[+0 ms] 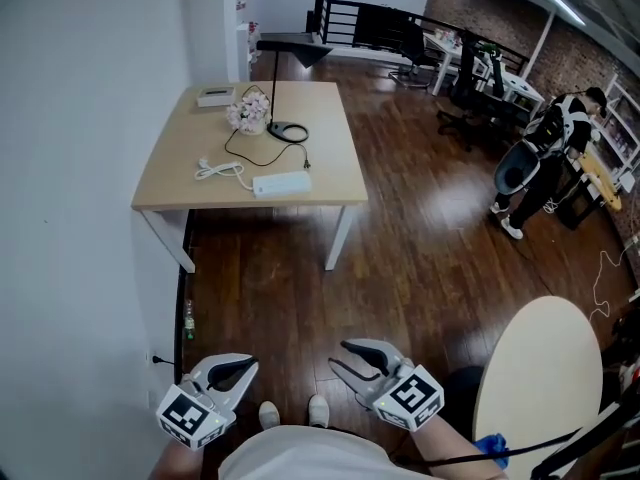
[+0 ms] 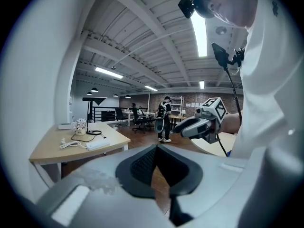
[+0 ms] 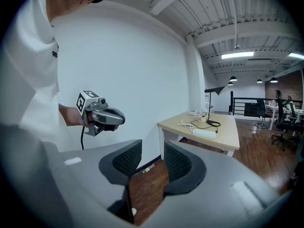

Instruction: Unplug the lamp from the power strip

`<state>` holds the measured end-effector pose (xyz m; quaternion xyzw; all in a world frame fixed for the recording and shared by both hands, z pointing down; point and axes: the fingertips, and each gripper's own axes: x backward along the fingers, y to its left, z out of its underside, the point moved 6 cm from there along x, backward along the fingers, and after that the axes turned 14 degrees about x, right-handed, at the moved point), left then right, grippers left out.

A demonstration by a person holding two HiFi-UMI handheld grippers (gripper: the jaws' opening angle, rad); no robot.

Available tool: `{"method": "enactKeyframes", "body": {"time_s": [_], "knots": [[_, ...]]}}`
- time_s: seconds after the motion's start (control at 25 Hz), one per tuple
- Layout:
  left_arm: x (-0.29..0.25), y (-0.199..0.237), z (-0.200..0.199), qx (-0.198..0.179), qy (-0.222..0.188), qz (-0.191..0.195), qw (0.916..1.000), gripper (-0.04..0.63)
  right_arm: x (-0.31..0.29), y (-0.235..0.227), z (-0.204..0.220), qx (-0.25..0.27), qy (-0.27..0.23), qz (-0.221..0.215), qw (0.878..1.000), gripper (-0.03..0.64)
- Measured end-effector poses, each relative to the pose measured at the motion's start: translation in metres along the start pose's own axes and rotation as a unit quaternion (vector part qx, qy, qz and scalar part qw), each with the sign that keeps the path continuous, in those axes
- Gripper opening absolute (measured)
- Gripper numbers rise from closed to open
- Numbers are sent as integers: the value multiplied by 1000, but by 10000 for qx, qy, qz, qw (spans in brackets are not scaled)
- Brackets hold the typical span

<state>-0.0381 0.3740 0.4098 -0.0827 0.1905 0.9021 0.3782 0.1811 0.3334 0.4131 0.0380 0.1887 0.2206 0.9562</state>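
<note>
A black desk lamp [image 1: 288, 131] stands on the light wooden table [image 1: 330, 118] far ahead. Its thin black cable runs to a small plug [image 1: 306, 164] at the right end of the white power strip [image 1: 281, 183]. The strip's own white cord [image 1: 220, 171] lies coiled to its left. Both grippers hang low near my feet, well short of the table. My left gripper [image 1: 238, 370] is shut with nothing in it. My right gripper [image 1: 352, 360] is open and empty. From the gripper views the strip [image 2: 97, 145] [image 3: 204, 133] looks small and distant.
A pot of pale flowers [image 1: 250, 113] and a white box [image 1: 215, 96] sit at the table's back. A white wall runs along the left, with a green bottle [image 1: 188, 320] on the floor by it. A round table [image 1: 545, 388] is at lower right. A person [image 1: 545, 158] stands far right.
</note>
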Motion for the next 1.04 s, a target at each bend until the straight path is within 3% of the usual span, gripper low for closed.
{"method": "enactKeyframes", "body": {"time_s": [0.56, 1.04], "knots": [[45, 17, 19, 51, -9, 103, 9999, 5, -34, 41, -24, 262, 206, -46, 9994, 140], [73, 59, 25, -83, -36, 193, 9998, 5, -79, 58, -38, 305, 256, 41, 9992, 137]]}}
